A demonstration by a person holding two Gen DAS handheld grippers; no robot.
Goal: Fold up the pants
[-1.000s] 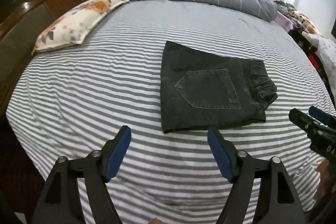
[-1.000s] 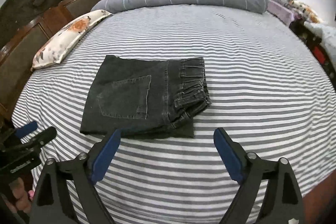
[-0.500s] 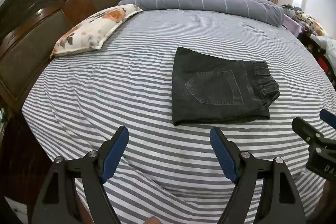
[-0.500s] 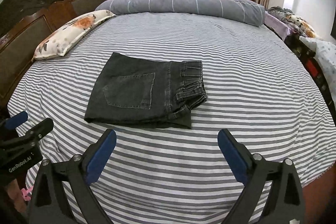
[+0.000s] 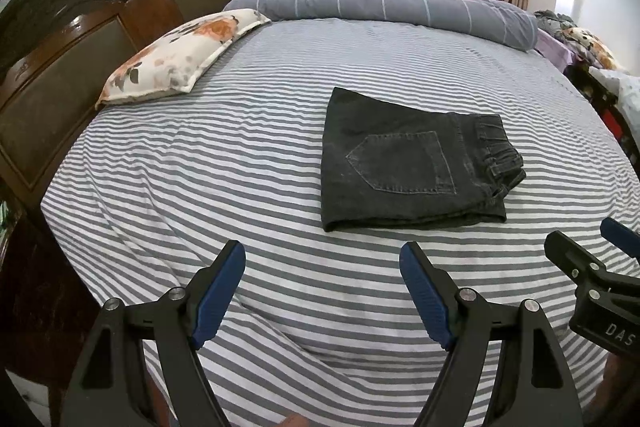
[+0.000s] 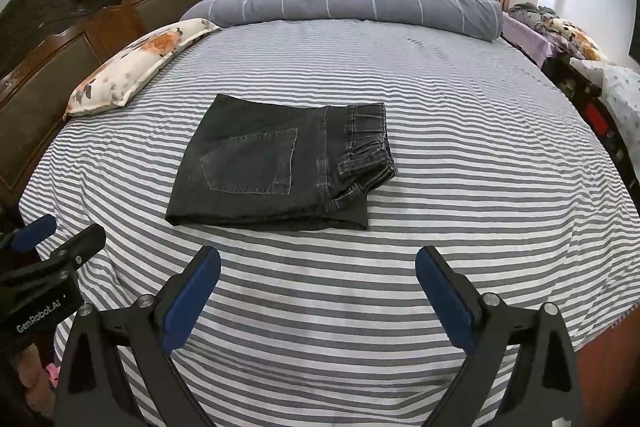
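Observation:
The dark grey denim pants (image 5: 404,163) lie folded into a compact rectangle on the striped bed, back pocket up, waistband to the right. They also show in the right wrist view (image 6: 280,167). My left gripper (image 5: 322,259) is open and empty, held above the bed in front of the pants, apart from them. My right gripper (image 6: 318,267) is open and empty, also short of the pants. The right gripper shows at the right edge of the left wrist view (image 5: 592,259), and the left gripper at the left edge of the right wrist view (image 6: 56,239).
The grey-and-white striped bed sheet (image 5: 240,155) spreads all around the pants. A floral pillow (image 5: 180,59) lies at the far left by the wooden headboard (image 5: 80,39). A rolled grey duvet (image 5: 380,3) lies along the far edge. Cluttered furniture (image 6: 580,59) stands to the right.
Both grippers have pulled back and up from the pants, which now look smaller and farther off. The pants have not moved. Both grippers stay open.

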